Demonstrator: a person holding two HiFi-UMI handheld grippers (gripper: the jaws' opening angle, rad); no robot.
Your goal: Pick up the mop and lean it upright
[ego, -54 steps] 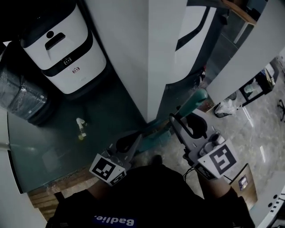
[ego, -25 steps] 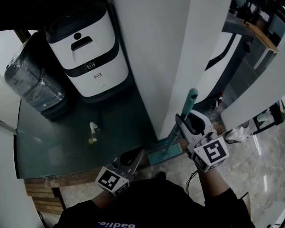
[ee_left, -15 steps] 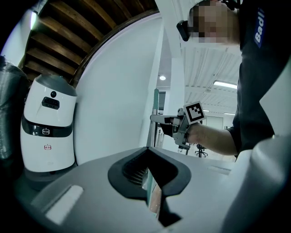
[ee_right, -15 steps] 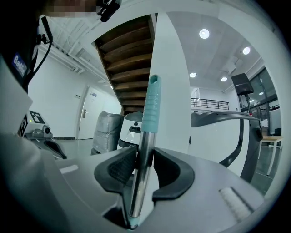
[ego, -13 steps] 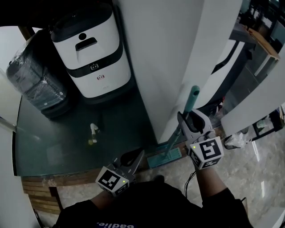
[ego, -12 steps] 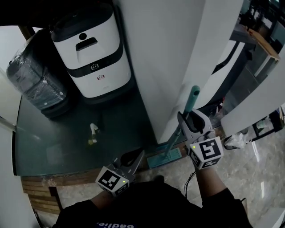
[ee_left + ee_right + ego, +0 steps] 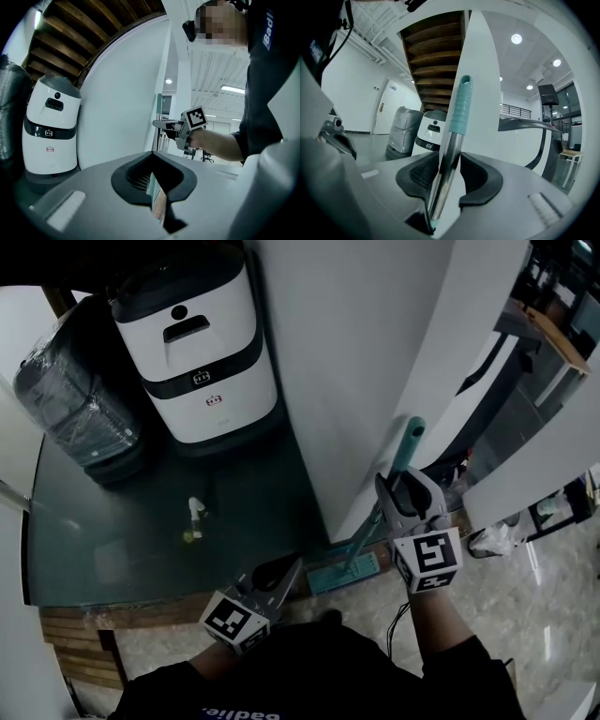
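Presently, the left gripper (image 7: pixel 292 568) is held low, jaws pressed together on nothing. The right gripper (image 7: pixel 390 491) has its jaws, just opening, spread about the mop (image 7: pixel 457 117) (a gap shows beside its shaft). The mop is stood upright against the white wall (image 7: pixel 375 352).

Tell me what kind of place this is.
Probably a lobby or hall in a commercial building. A white service robot stands below wooden stairs, the floor is polished stone, and there are recessed ceiling lights.
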